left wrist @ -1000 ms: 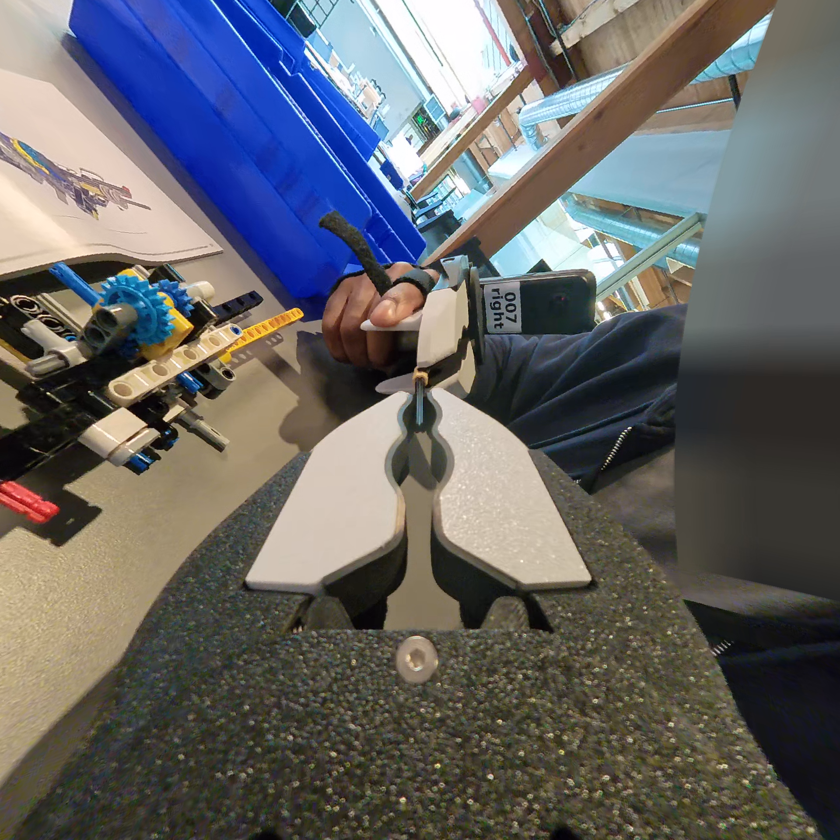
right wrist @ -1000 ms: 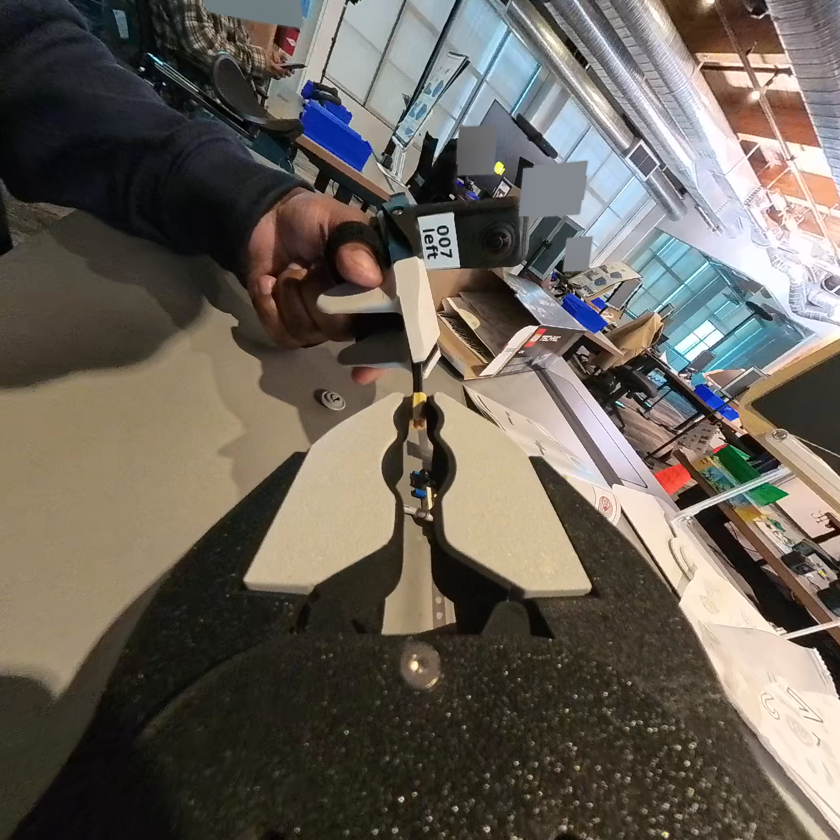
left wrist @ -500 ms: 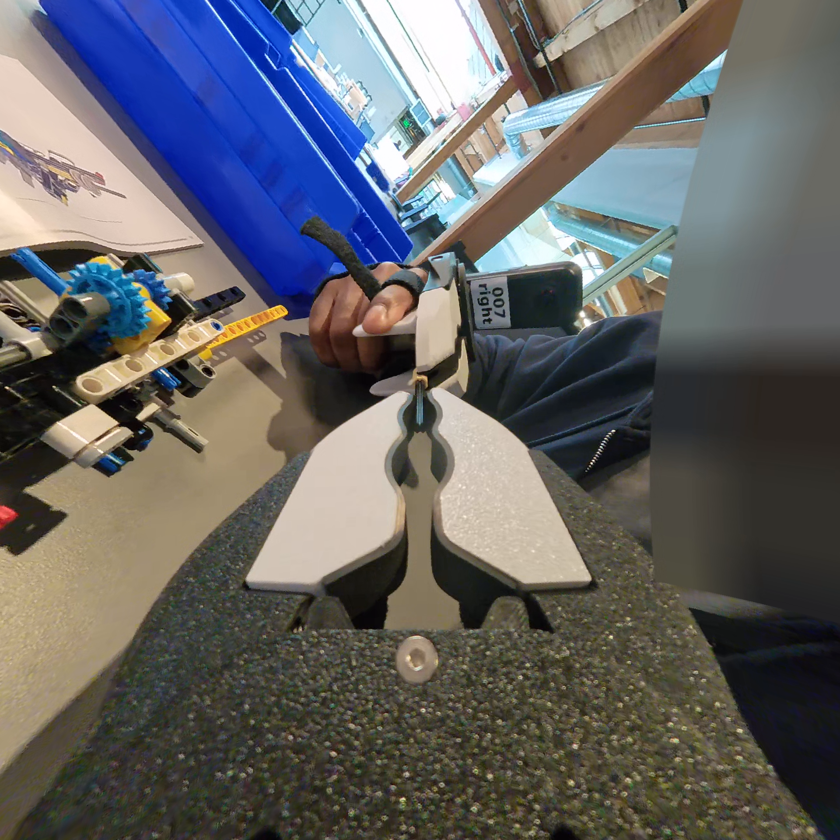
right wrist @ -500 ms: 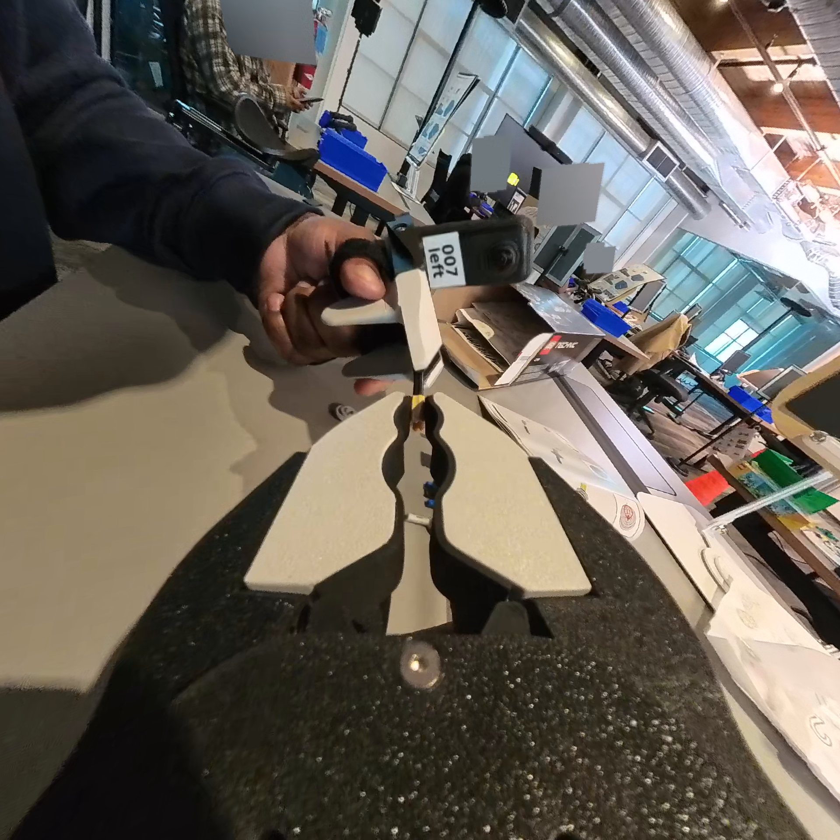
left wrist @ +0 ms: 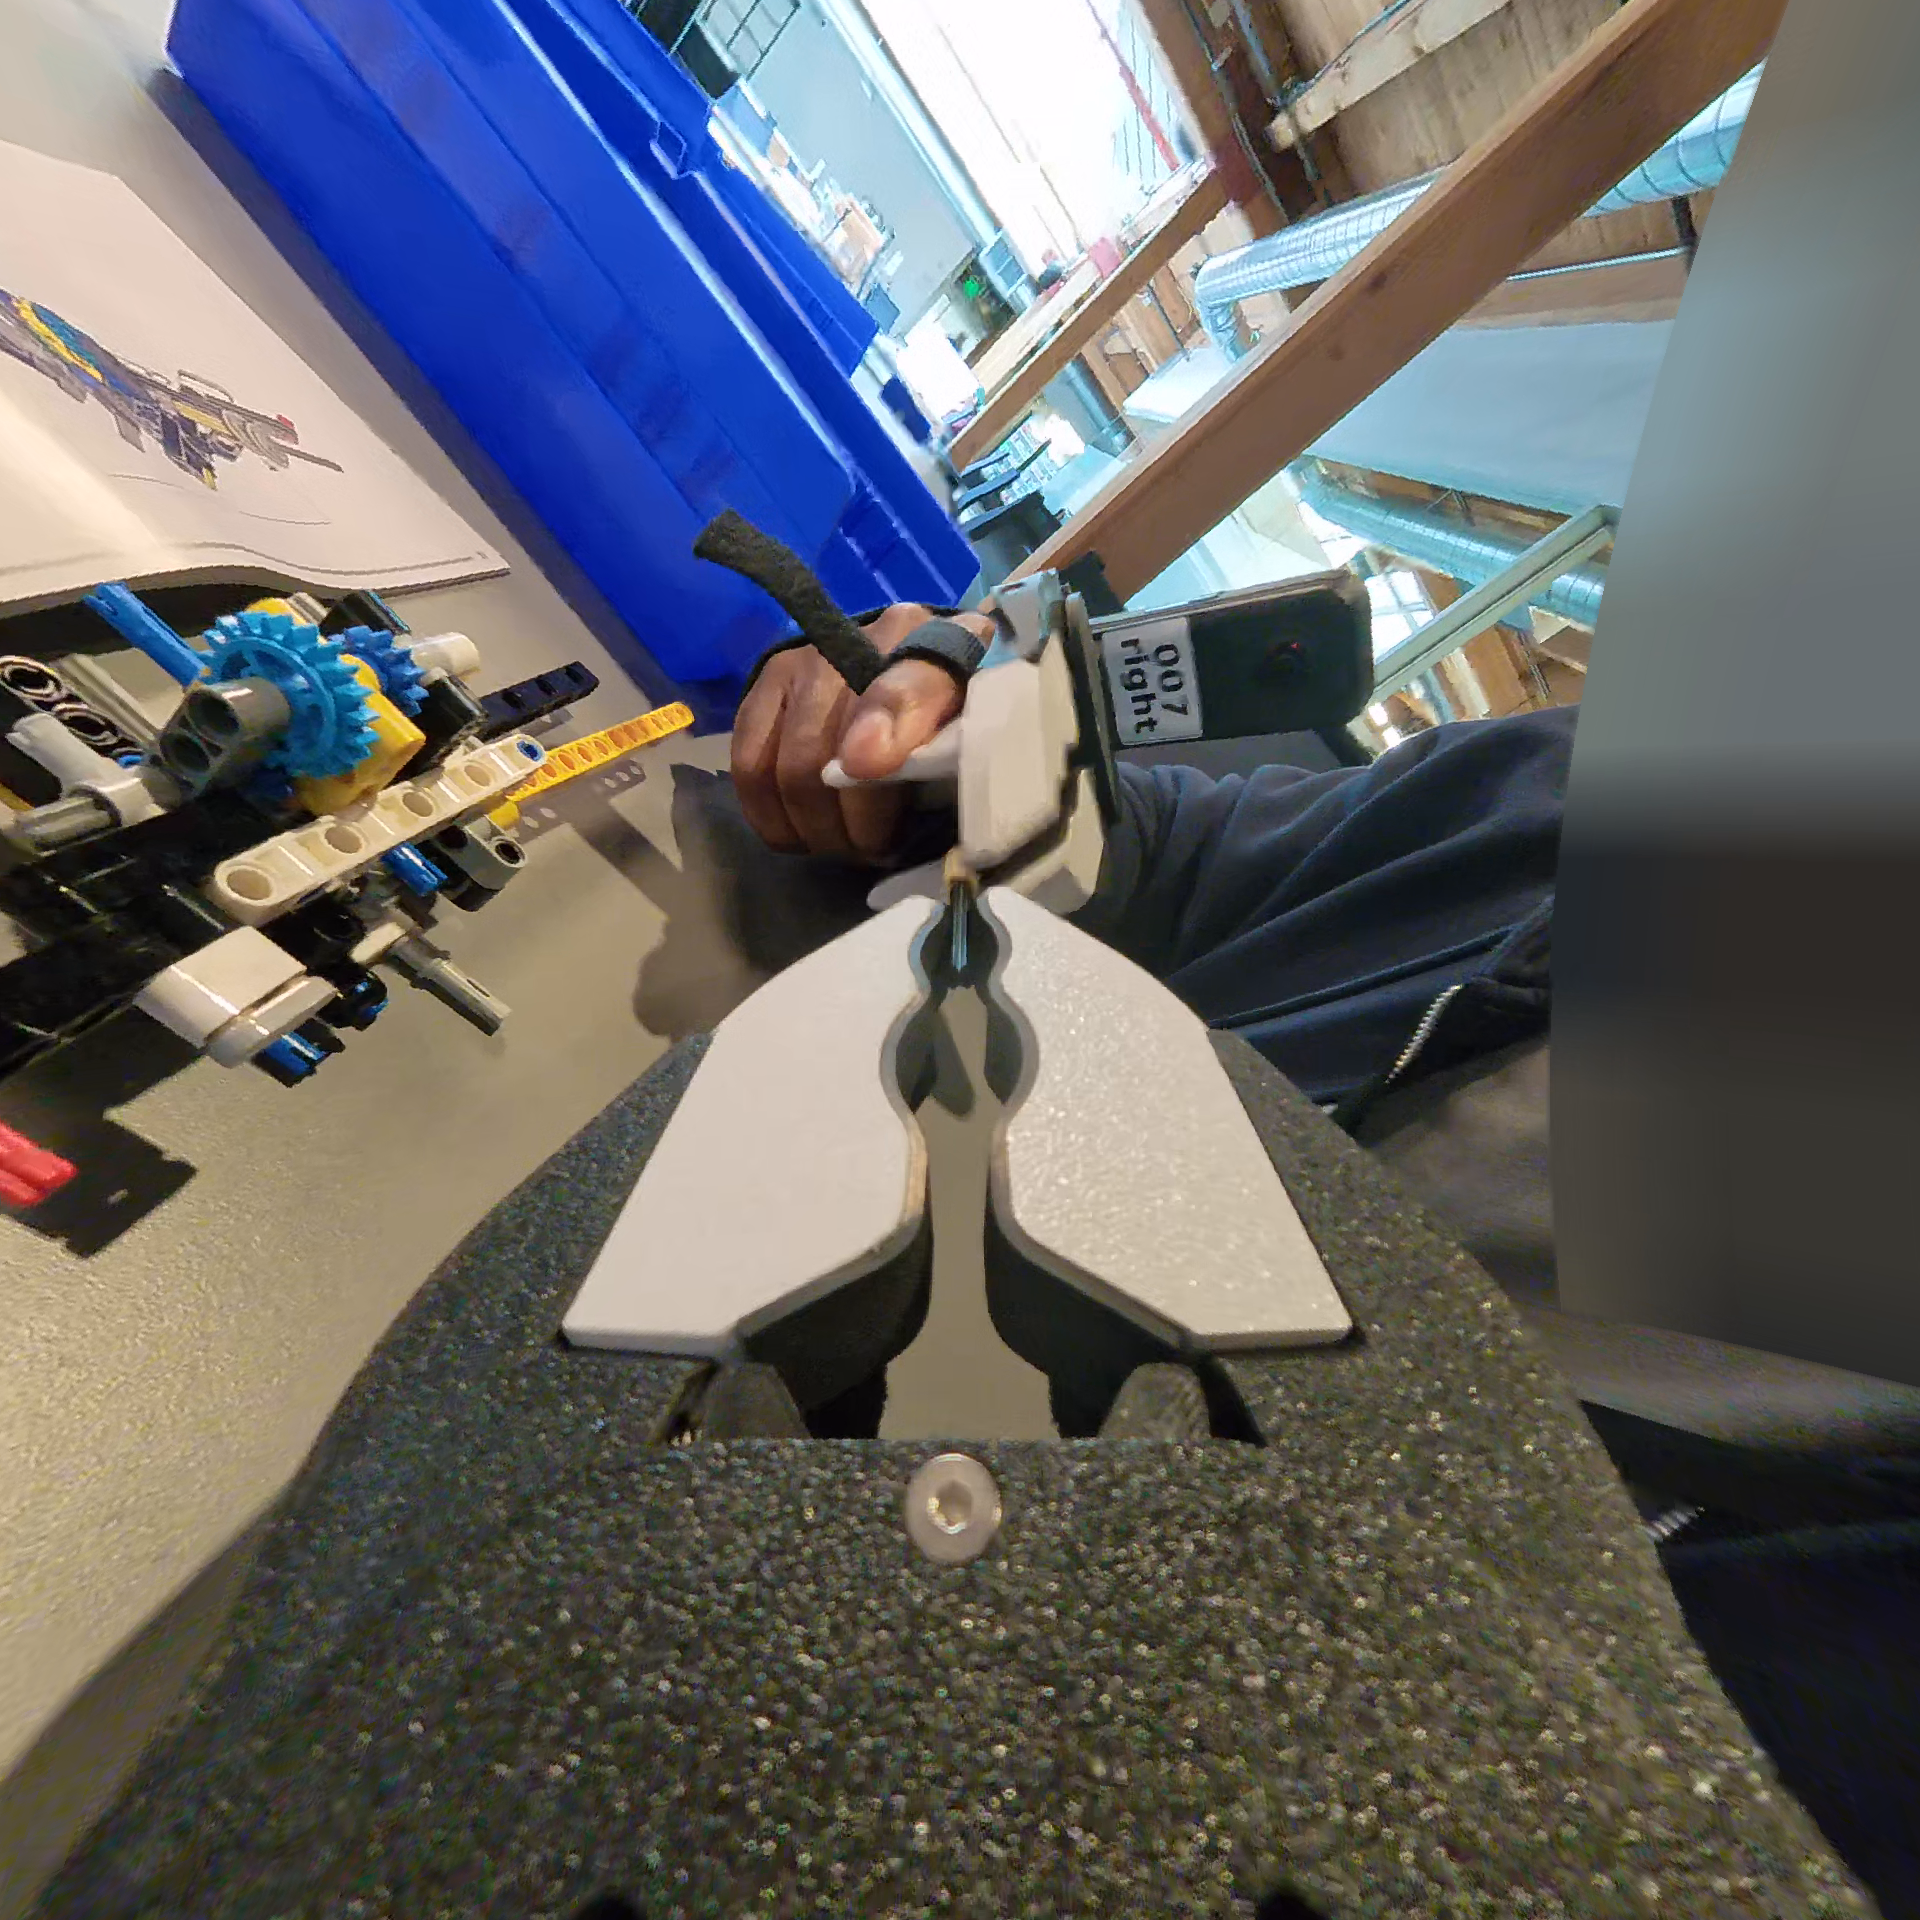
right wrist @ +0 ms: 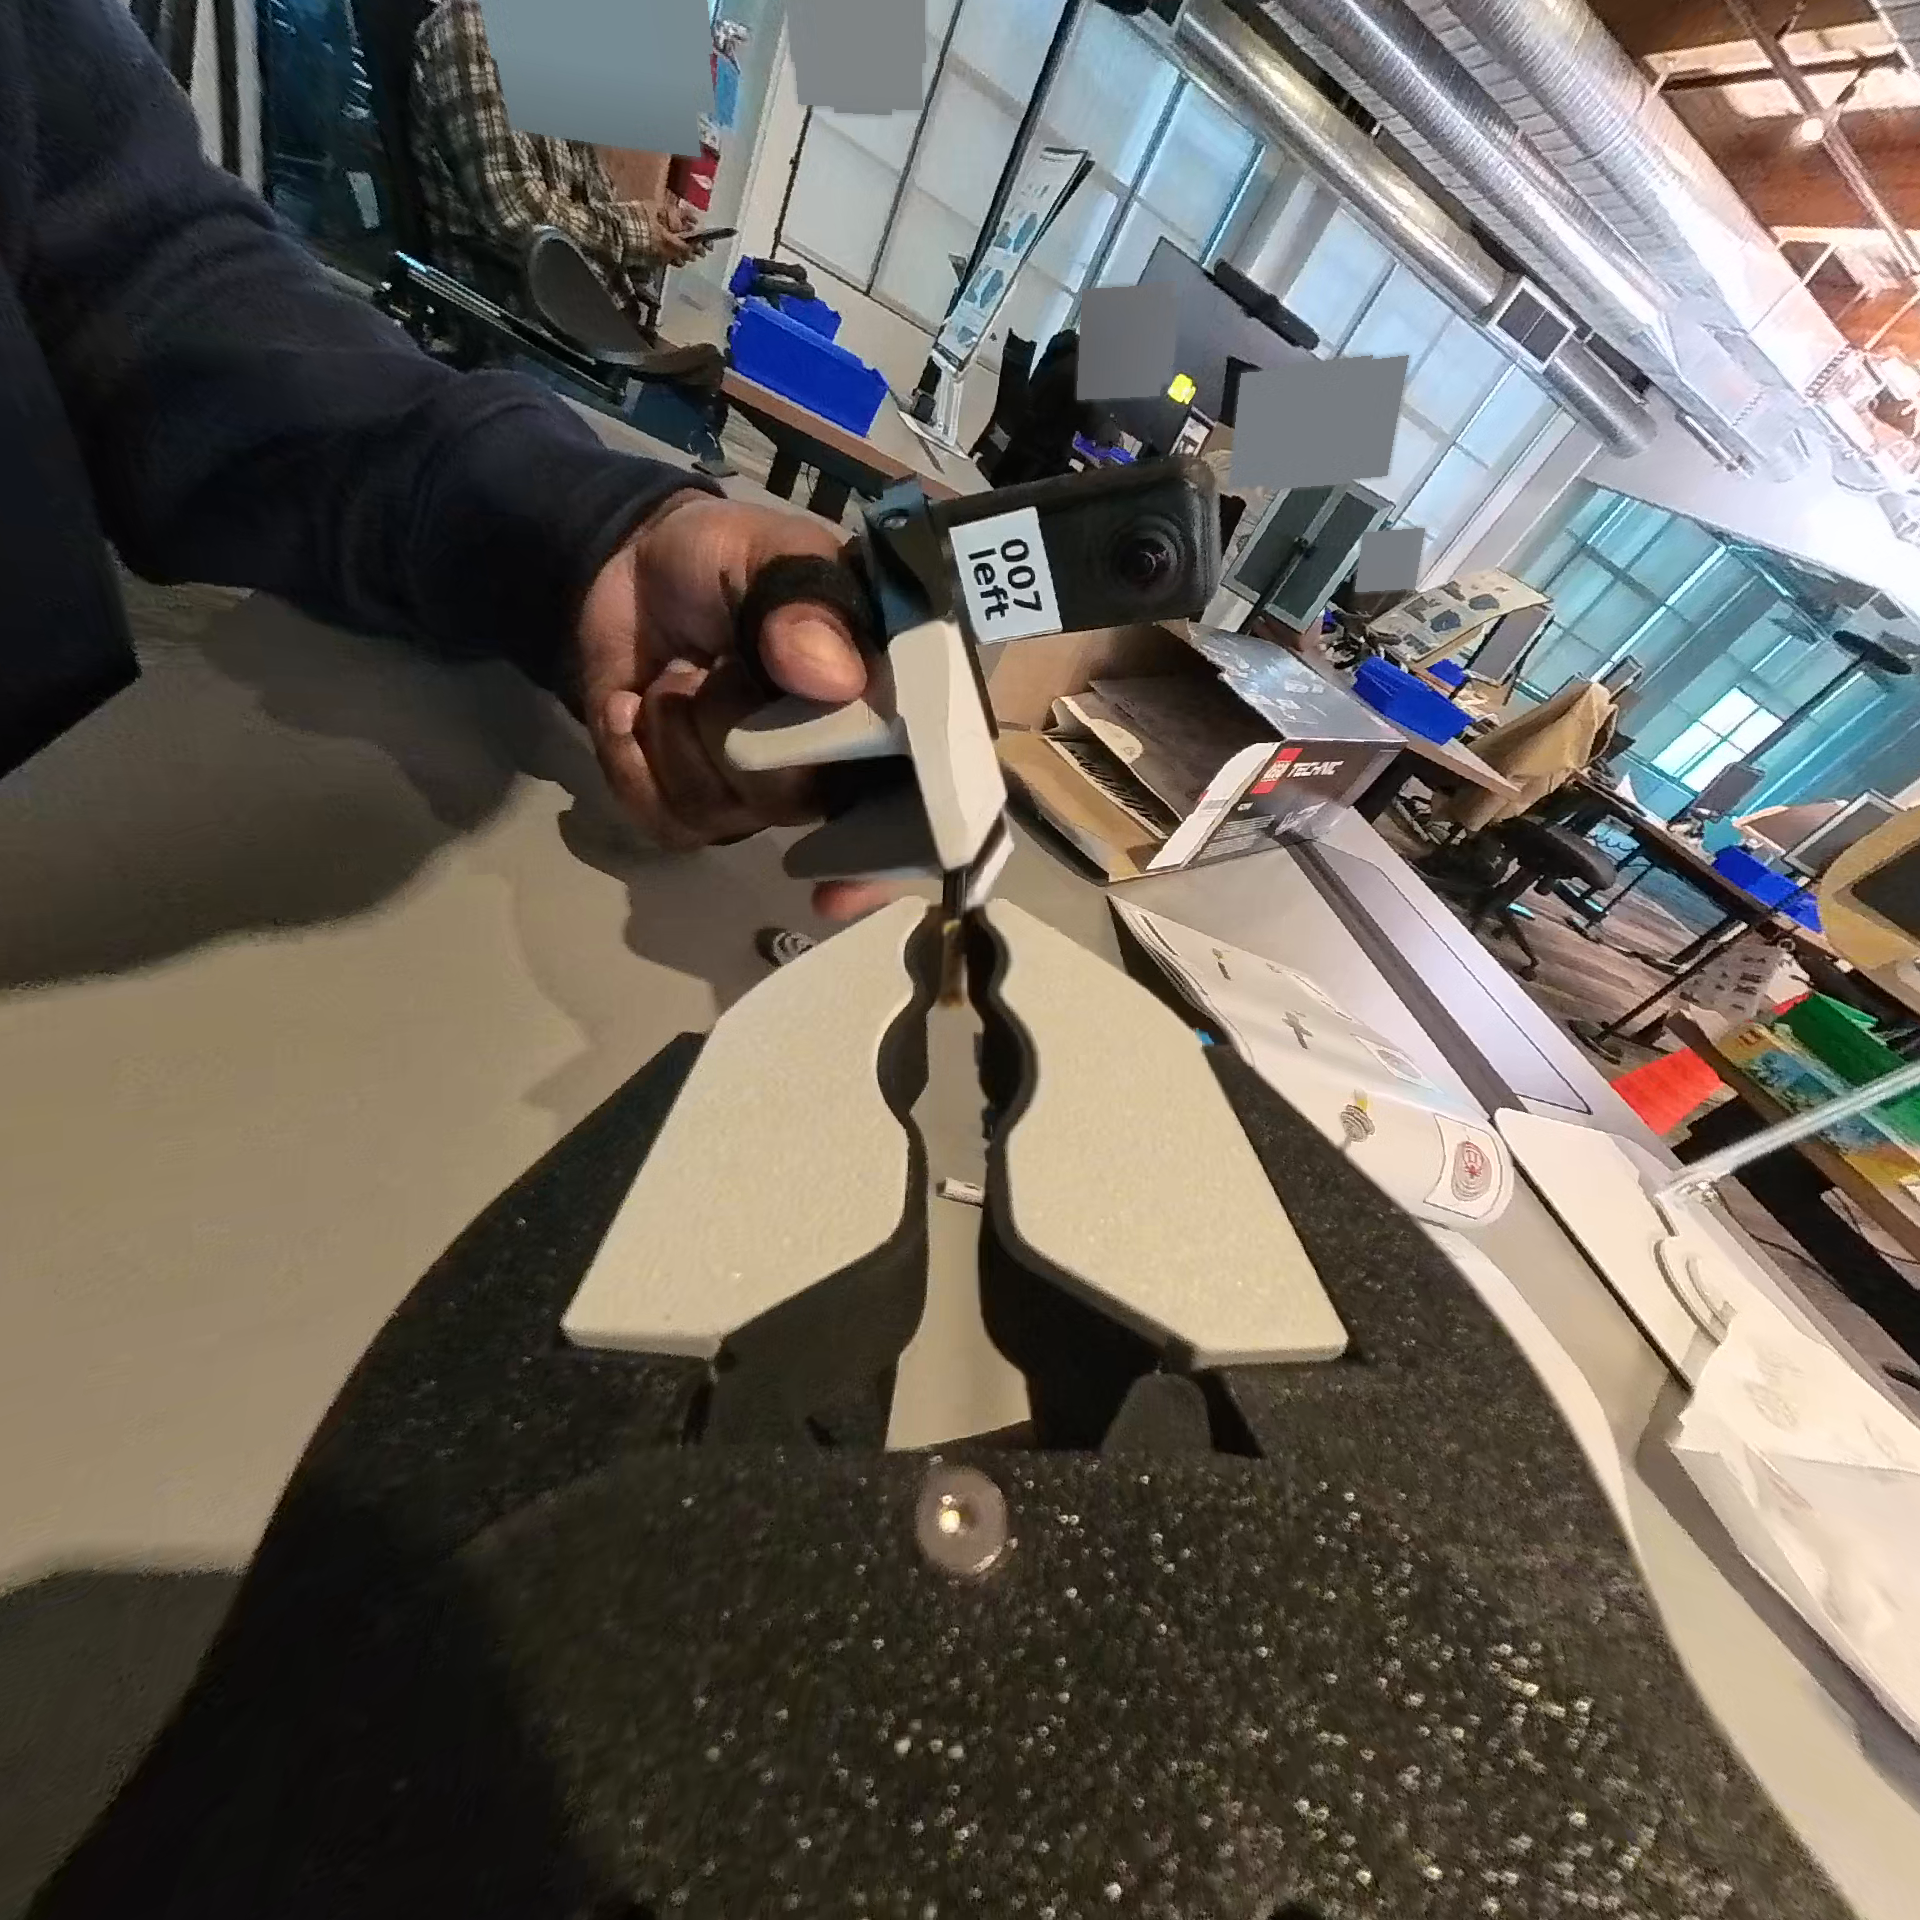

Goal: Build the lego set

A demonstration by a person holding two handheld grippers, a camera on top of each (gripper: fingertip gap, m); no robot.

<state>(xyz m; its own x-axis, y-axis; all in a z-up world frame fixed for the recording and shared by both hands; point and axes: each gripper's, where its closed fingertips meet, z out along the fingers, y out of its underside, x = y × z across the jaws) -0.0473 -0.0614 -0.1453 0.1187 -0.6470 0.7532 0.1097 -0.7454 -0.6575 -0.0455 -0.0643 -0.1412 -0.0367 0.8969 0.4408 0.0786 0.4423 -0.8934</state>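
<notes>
Up close, the left gripper and right gripper meet tip to tip, jaws nearly closed on one thin dark rod with a tan end. Farther left, the half-built lego model rests on the grey table, before blue bins.

Open-plan workshop office, rows of desks with monitors, office chairs, blue storage bins, exposed ceiling ducts, wooden beams, big windows
</notes>
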